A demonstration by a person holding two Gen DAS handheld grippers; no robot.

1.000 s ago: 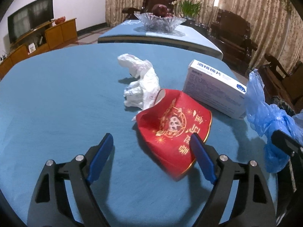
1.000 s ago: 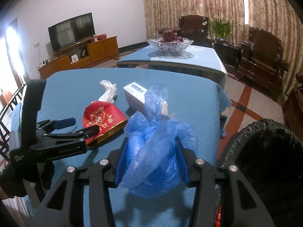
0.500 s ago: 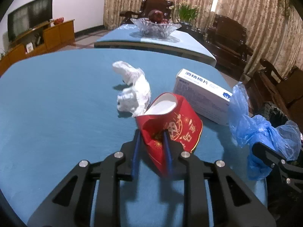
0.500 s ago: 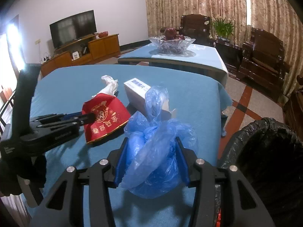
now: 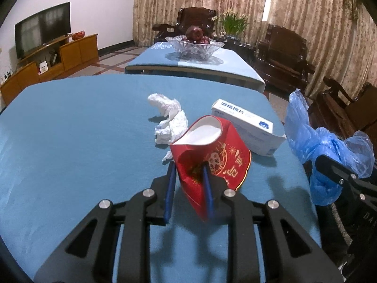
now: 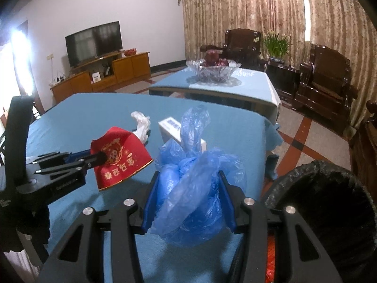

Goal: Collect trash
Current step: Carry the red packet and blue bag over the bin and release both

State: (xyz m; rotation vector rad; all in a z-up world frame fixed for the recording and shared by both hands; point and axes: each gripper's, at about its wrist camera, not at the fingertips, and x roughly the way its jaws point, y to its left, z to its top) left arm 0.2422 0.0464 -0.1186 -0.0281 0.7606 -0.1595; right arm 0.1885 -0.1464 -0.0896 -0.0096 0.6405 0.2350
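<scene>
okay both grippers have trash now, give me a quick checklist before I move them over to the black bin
1. Left gripper shut on the red paper cup: ok, cup crushed between the fingers.
2. Cup lifted off the blue table: ok, it hangs above the cloth in the right wrist view.
3. Right gripper shut on the blue plastic bag: ok.
4. Black bin open: ok, beside the table's right edge.
5. Bin's fill level: cannot tell, interior dark.
6. Table finished: not ok, white tissue and white box remain.
</scene>
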